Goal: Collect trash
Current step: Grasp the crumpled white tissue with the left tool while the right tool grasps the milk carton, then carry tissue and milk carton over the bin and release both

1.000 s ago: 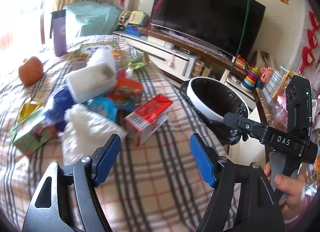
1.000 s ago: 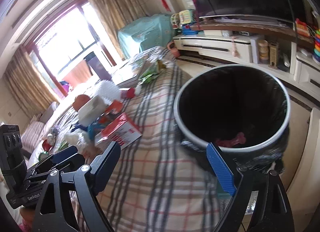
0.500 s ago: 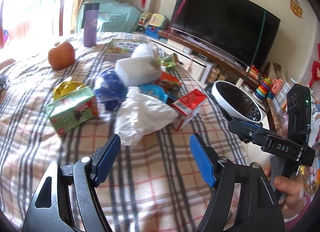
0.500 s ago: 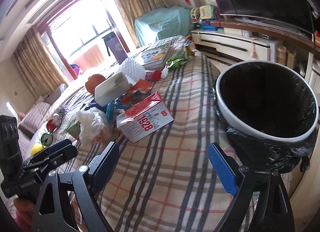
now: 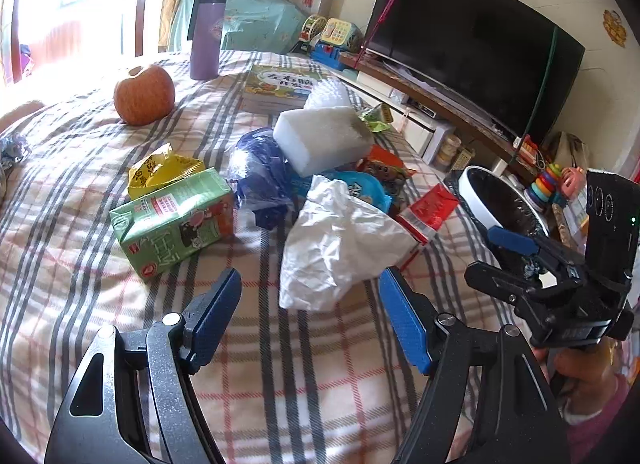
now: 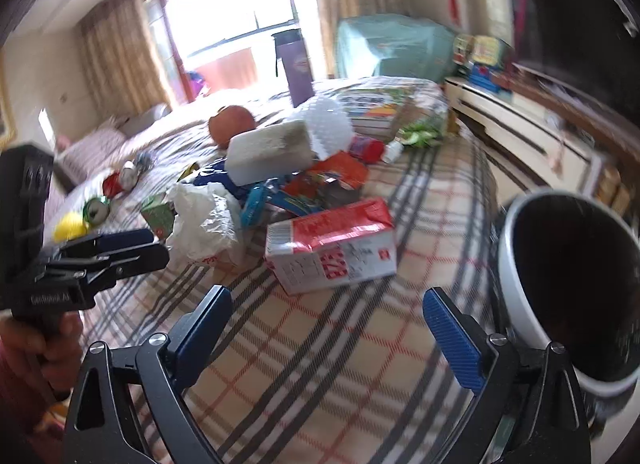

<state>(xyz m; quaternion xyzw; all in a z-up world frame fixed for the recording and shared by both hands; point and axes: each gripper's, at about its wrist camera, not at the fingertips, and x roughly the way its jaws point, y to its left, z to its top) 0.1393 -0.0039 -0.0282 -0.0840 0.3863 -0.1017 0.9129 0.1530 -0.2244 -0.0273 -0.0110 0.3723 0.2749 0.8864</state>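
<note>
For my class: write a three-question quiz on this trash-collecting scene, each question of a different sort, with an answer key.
1. True or false: the left gripper is shut on the white plastic bag.
2. Multiple choice: which carton lies nearest the black-lined trash bin? A) the green carton B) the red and white carton C) neither; both are inside the bin.
3. Fill in: the white foam block rests on top of the ____ of trash on the plaid blanket.

Key: 1 false, its jaws stand open and empty, short of the bag; 2 B; 3 pile.
</note>
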